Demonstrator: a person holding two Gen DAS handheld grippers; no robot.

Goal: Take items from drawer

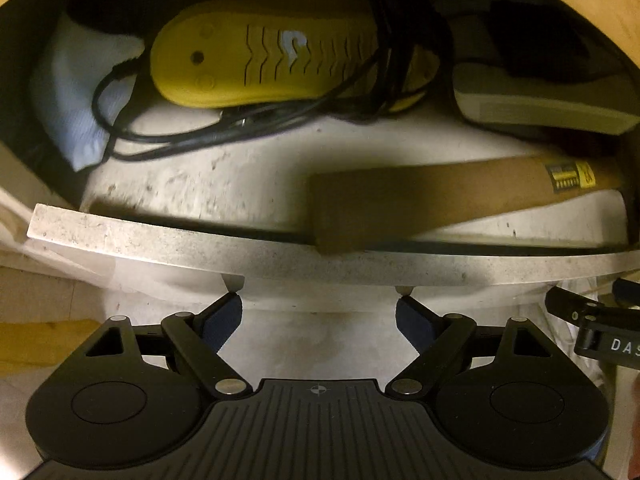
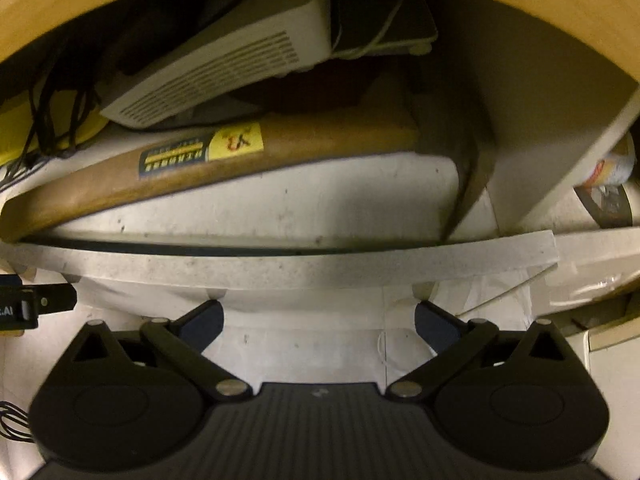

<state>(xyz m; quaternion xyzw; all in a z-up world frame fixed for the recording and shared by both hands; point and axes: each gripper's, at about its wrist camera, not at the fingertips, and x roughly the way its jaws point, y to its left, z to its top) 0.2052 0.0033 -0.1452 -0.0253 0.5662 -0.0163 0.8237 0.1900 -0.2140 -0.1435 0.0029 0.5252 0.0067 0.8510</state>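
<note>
White drawer (image 1: 240, 240) stands open, its front rim just ahead of both wide-spread, empty grippers: left gripper (image 1: 319, 312), right gripper (image 2: 319, 316). Bare floor at 12 o'clock; wooden handle (image 1: 420, 196) crosses at 1 o'clock, yellow device (image 1: 264, 52) and black cords (image 1: 160, 136) behind.

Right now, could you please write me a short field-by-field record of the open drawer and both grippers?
drawer: open, front edge just ahead of both grippers
left gripper: open, empty, outside the drawer
right gripper: open, empty, outside the drawer
wooden handle: lies along the drawer front, yellow label near its right end
yellow device: at the back, black cord tangled over and beside it
vented white box: tilted, behind the handle
pale cloth: back left corner
</note>
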